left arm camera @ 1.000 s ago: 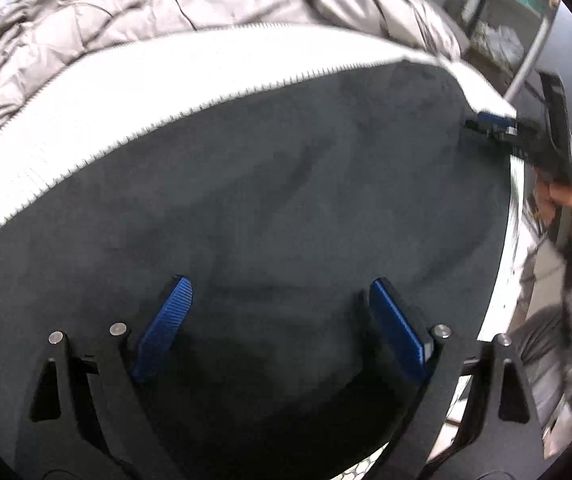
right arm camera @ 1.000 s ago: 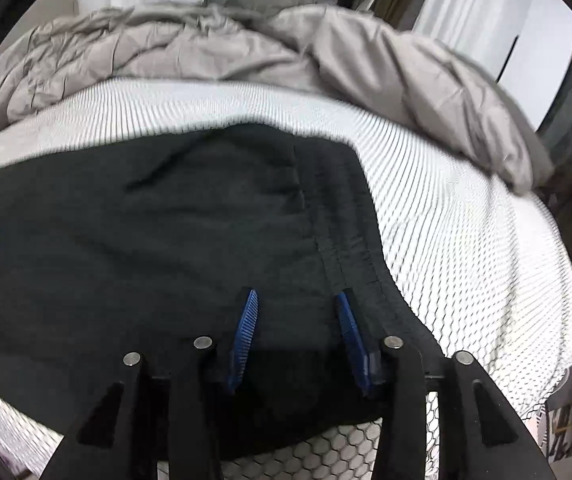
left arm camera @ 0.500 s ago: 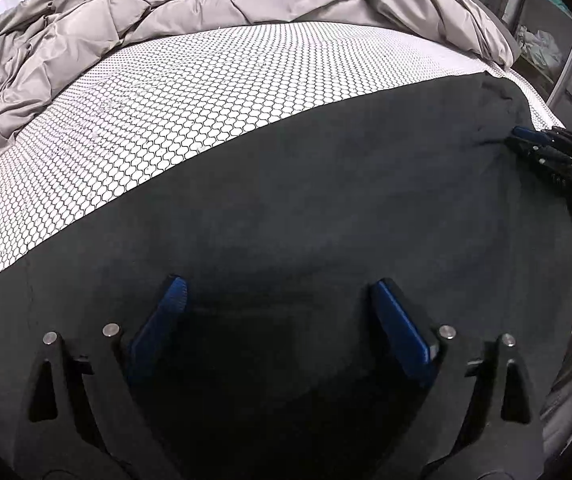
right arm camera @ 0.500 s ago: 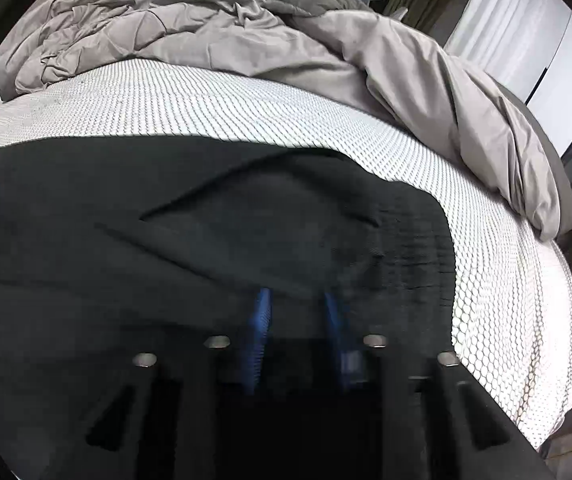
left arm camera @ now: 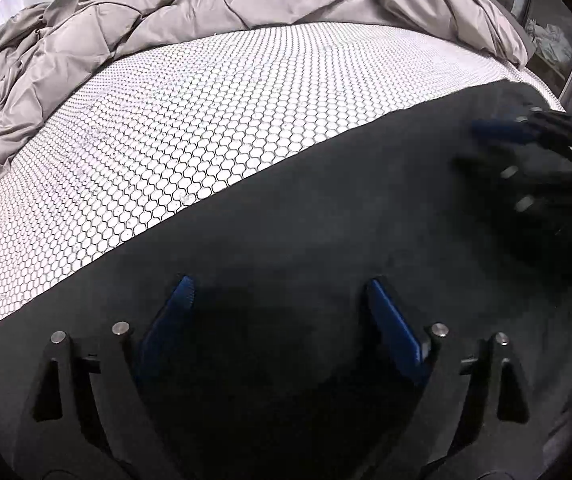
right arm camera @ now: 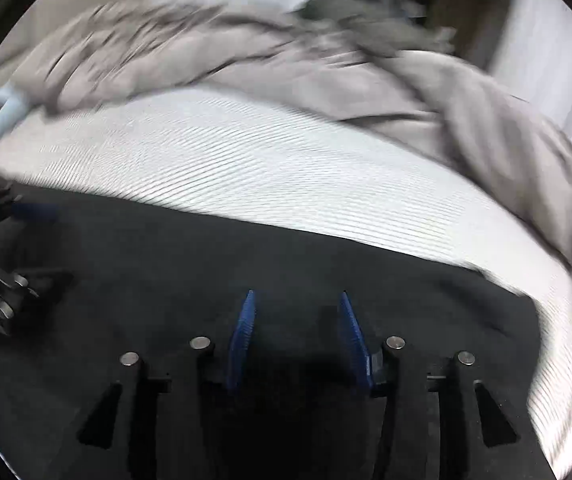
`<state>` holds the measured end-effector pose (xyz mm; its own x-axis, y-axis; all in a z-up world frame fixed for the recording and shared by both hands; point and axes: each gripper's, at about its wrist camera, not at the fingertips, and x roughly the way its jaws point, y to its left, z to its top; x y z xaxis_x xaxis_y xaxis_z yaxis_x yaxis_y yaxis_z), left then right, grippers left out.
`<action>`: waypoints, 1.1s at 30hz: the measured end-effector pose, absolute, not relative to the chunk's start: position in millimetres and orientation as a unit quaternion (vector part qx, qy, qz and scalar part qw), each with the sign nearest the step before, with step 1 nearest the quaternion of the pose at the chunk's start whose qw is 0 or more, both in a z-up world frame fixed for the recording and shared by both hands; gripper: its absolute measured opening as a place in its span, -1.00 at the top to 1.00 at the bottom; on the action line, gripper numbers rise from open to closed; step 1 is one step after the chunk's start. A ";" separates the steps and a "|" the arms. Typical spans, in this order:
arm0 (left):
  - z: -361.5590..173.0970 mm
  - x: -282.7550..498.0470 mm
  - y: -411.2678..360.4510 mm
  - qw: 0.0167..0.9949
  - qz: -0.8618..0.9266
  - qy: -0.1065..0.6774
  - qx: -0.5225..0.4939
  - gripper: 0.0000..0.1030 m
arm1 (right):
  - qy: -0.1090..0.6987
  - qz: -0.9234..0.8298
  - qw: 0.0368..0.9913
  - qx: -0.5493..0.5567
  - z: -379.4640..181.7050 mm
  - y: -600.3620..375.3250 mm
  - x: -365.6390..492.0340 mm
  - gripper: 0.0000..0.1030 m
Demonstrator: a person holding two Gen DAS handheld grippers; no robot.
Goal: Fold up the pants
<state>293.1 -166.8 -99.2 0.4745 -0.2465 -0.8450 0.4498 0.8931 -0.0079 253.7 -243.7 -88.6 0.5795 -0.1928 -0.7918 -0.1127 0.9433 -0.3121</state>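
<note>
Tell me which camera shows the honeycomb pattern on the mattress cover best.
The left wrist view: the mattress cover is sharp, each hexagon distinct. In the right wrist view, motion blur smears the pattern into streaks.

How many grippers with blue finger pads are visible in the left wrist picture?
2. The left gripper is at the bottom, jaws apart over the black pants. The right gripper, blurred, is at the right edge.

Left tongs point(left arm camera: 278, 312) gape over black pants point(left arm camera: 326, 220) spread along the bed's point(left arm camera: 206, 120) near edge; right tongs point(left arm camera: 526, 136) at their far-right corner.
</note>
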 end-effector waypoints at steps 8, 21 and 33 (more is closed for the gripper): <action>-100.7 281.7 -141.4 0.855 -0.197 0.472 0.085 -0.83 | 0.457 -0.258 0.834 -0.173 -87.6 -336.0 261.3 -0.28; -76.5 171.3 -166.5 0.847 -0.277 0.445 0.087 -0.57 | 0.453 0.000 0.890 -0.053 -60.0 -277.3 172.1 -0.36; -87.6 158.7 -136.5 0.858 -0.231 0.443 0.118 -0.80 | 0.468 -0.152 0.847 -0.200 -87.6 -309.0 136.0 -0.57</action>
